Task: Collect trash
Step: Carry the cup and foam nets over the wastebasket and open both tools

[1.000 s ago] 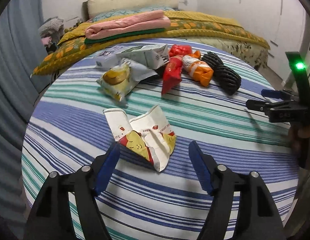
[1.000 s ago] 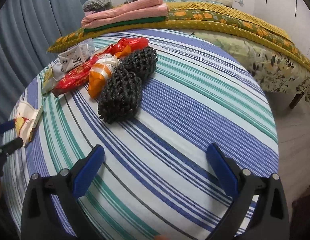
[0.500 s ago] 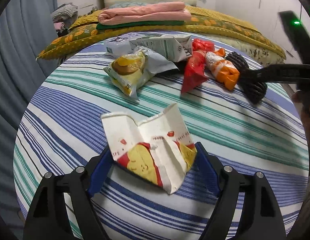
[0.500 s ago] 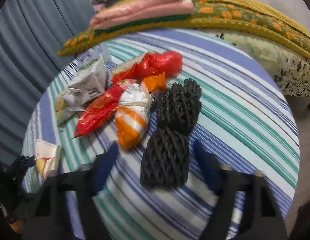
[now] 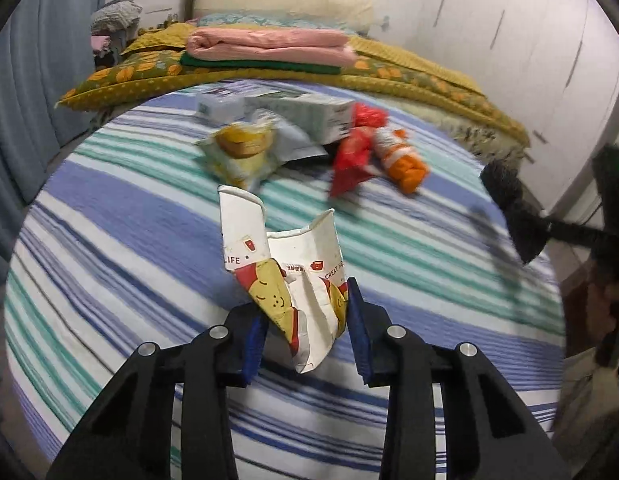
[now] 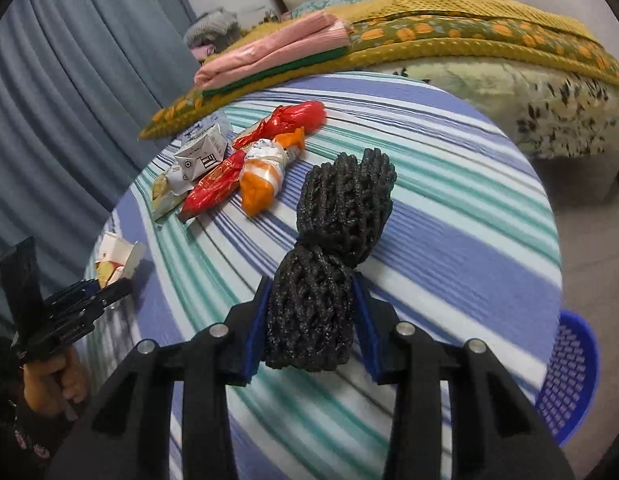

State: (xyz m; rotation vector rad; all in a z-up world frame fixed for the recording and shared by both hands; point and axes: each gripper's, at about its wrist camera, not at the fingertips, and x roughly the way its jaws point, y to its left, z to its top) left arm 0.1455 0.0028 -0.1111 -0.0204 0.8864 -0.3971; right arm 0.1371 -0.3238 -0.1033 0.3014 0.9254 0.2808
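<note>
Left claw (image 5: 305,332): clamped on crushed paper cup (image 5: 287,268).
Right claw (image 6: 309,320): closing, pads pressing black foam net (image 6: 333,240).
Surface (image 6: 449,240): striped cloth.

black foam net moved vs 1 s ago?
Yes. The black foam net lay beside the orange wrapper on the striped cloth; now its near end sits between the right gripper pads, whose jaws are closing, nearer the camera.
</note>
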